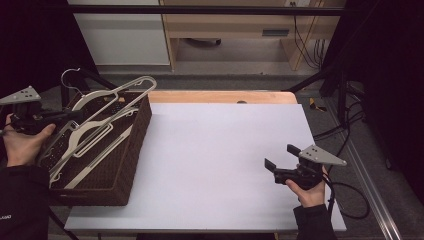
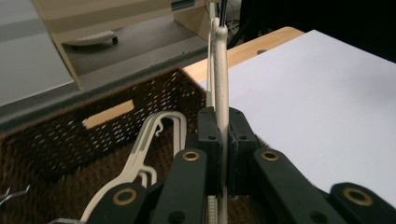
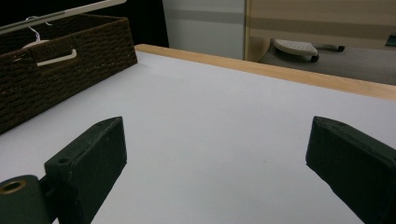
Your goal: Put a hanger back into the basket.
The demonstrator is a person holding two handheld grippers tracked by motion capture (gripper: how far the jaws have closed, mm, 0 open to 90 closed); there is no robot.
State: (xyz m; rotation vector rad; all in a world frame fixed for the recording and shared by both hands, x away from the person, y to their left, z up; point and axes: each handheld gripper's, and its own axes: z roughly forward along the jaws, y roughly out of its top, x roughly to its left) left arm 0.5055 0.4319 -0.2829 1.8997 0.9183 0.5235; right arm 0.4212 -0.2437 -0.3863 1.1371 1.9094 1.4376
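A dark brown wicker basket (image 1: 136, 145) stands on the left of the white table (image 1: 215, 165) and holds several cream plastic hangers (image 1: 85, 145). My left gripper (image 1: 75, 115) is over the basket's left side, shut on one cream hanger (image 1: 122, 92) that is raised and tilted above the rim. In the left gripper view the jaws (image 2: 223, 140) pinch that hanger's thin bar (image 2: 221, 70) edge-on, with other hangers (image 2: 154, 140) lying below in the basket (image 2: 70, 135). My right gripper (image 1: 281, 156) hovers low over the table's right side, open and empty (image 3: 219, 154).
A wooden strip (image 1: 220, 96) runs along the table's far edge. Beyond it stand a light wooden desk (image 1: 235, 30) and a white panel (image 1: 120, 35). Cables (image 1: 345, 130) and a metal rail (image 1: 370, 190) lie off the table's right side. The basket (image 3: 60, 79) sits far left of the right gripper.
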